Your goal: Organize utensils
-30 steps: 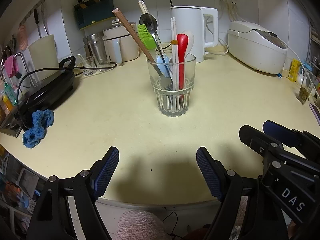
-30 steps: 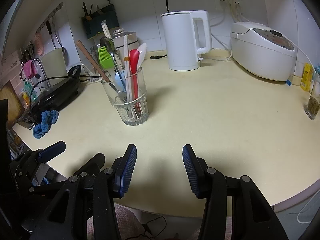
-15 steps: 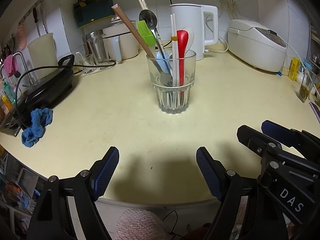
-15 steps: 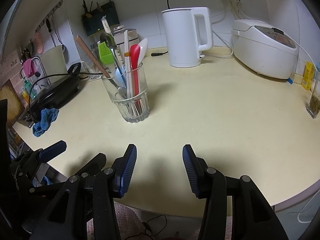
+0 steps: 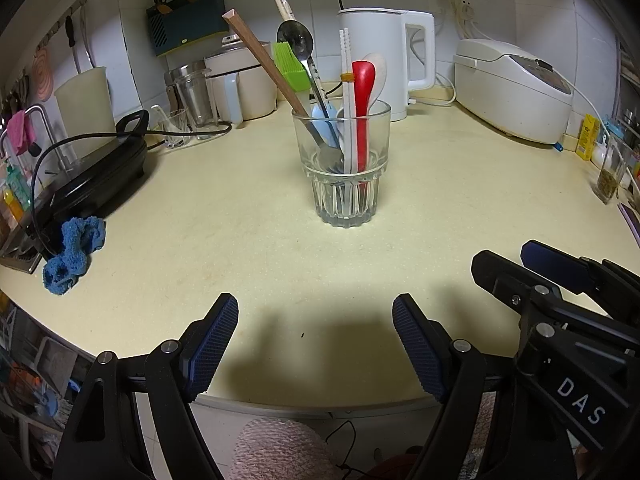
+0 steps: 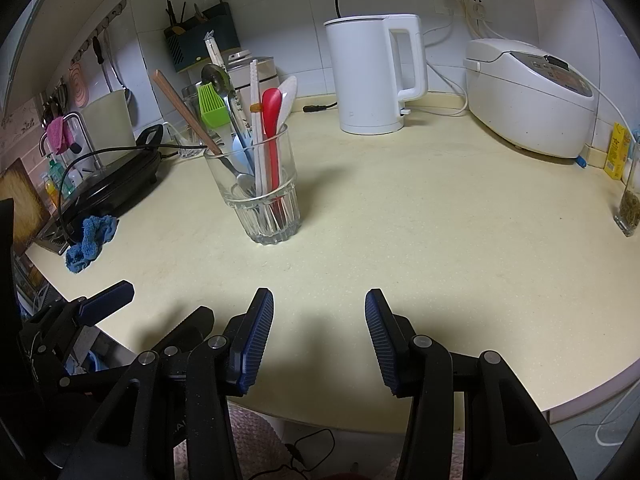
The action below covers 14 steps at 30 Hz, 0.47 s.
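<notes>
A ribbed clear glass [image 5: 345, 184] [image 6: 260, 196] stands upright on the cream counter [image 5: 240, 240]. Several utensils stick out of it: a red spoon [image 5: 362, 92], a metal spoon [image 5: 295, 42], a wooden stick [image 5: 260, 56], white chopsticks [image 5: 346, 80] and a green brush [image 5: 290, 66]. My left gripper [image 5: 315, 336] hangs open over the counter's front edge, well short of the glass, nothing between its fingers. My right gripper [image 6: 319, 328] is open and empty too, beside the left one, with the glass ahead to its left.
A white kettle [image 6: 370, 76] and a white rice cooker [image 6: 528, 96] stand at the back. A black electric griddle [image 5: 96, 176] with its cord and a blue cloth [image 5: 74, 254] lie at the left. A small glass jar [image 6: 631, 204] stands at the right edge.
</notes>
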Available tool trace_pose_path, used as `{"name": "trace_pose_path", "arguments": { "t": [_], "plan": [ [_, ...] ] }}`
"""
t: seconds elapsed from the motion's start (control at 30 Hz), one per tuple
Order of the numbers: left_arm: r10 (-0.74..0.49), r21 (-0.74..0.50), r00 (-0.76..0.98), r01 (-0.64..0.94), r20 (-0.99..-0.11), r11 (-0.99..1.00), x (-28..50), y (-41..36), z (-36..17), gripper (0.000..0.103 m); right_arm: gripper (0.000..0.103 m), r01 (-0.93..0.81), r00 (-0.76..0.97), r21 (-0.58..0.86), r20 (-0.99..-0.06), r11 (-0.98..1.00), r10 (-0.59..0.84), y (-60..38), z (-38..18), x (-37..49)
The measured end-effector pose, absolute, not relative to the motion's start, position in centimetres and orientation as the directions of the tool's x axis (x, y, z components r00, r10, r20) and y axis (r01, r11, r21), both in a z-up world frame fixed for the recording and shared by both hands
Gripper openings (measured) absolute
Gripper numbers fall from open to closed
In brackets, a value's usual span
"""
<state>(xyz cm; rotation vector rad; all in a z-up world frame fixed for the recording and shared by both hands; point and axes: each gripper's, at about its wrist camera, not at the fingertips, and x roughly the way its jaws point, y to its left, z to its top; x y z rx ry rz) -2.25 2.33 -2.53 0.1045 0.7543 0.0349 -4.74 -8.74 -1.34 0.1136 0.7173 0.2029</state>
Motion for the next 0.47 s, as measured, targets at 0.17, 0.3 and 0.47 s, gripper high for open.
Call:
{"name": "trace_pose_path", "arguments": {
  "t": [0.17, 0.3, 0.47],
  "plan": [
    [0.068, 0.119, 0.742, 0.016, -0.667, 0.993, -2.53, 2.06, -2.43, 0.083, 0.049, -0.146, 0.735, 0.174, -0.639, 0.974, 0.225, -8.70, -1.37, -4.78],
    [0.065, 0.126, 0.748, 0.024, -0.660, 0.992, -2.63, 1.88, -2.31, 0.083, 0.049, -0.146, 0.735, 0.174, -0.640, 0.974, 0.224, -8.65, -1.43, -4.83],
    [0.060, 0.119, 0.744, 0.027, -0.665, 0.993, -2.60, 1.97, -2.32, 0.083, 0.049, -0.148, 0.736, 0.173, -0.639, 0.974, 0.225, -8.74, -1.40, -4.75]
  ]
}}
